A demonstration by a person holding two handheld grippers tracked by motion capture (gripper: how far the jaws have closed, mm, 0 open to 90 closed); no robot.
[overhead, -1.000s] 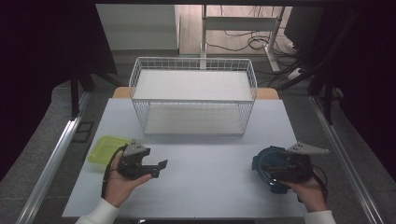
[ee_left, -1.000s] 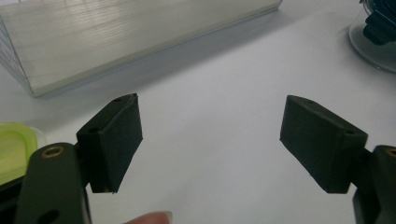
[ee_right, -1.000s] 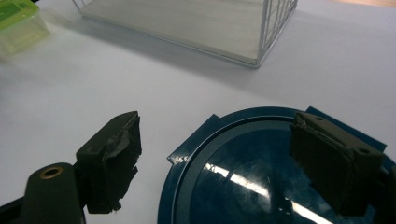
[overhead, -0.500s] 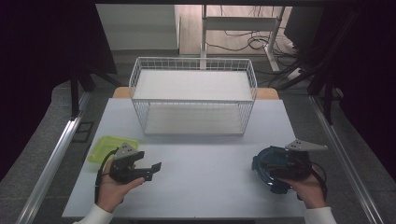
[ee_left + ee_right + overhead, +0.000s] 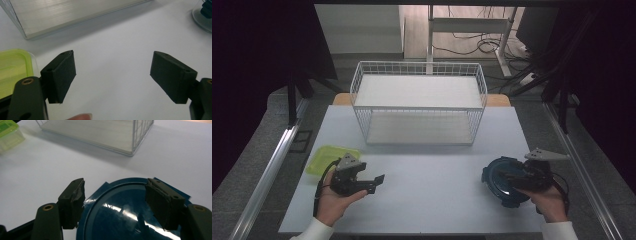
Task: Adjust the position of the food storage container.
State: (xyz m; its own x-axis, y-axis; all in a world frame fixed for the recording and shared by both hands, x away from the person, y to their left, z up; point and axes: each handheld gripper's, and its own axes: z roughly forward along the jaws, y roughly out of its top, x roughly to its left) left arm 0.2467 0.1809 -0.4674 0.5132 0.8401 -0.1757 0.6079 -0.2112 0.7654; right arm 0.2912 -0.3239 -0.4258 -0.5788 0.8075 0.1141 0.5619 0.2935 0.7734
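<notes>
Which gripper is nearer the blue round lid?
Right. The right gripper hovers over the blue round lid, jaws just closing astride its rim, not yet pressing. The left gripper is far across the table, beside the green container.
</notes>
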